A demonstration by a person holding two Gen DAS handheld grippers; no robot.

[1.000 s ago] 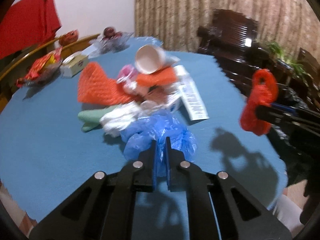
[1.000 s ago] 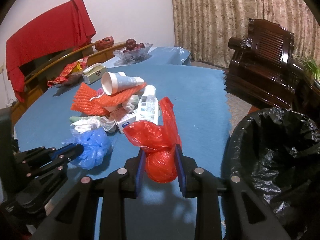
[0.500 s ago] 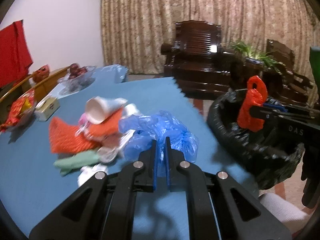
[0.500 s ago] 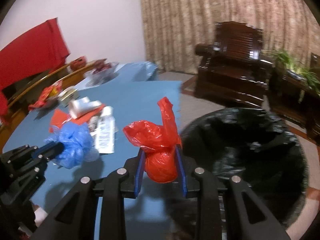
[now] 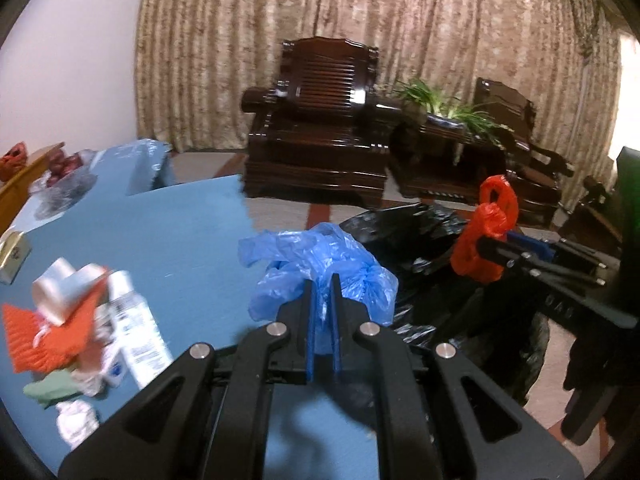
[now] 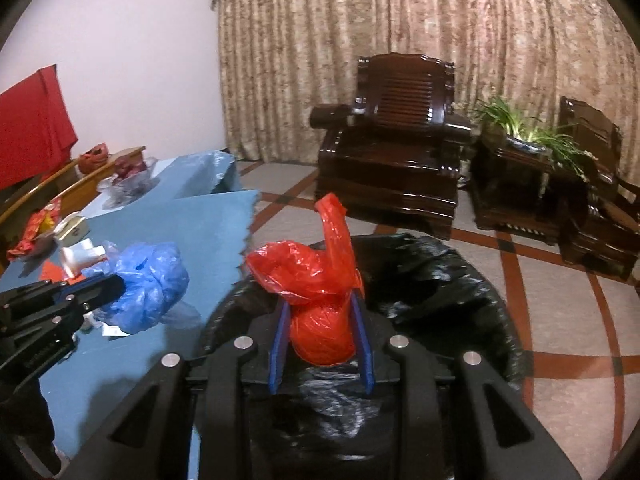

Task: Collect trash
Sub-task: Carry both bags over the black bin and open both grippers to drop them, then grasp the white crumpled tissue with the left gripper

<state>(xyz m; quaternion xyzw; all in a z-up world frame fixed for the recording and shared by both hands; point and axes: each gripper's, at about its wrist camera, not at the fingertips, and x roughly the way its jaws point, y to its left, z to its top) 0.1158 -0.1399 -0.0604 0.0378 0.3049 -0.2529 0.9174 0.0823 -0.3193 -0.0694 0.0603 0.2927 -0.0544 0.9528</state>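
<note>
Tongs have both swung off the surface (image 5: 192,240) toward the black-lined bin (image 6: 460,280) at one o'clock — left tongs (image 5: 322,280) pinched tight on the blue bag (image 5: 320,256), right tongs (image 6: 320,320) clamping the knotted red bag (image 6: 316,280) above the bin — release comes next.

The bin (image 6: 460,280) stands right of the table (image 6: 208,232), armchair (image 6: 396,140) behind it.

Left gripper (image 5: 322,280): angled downward, fingers (image 5: 307,320) pressed nearly together, clamped on a thin fold. Right gripper (image 6: 320,300): angled downward alongside it, fingers (image 6: 280,332) partly spread, clamped on a rounded bundle.
</note>
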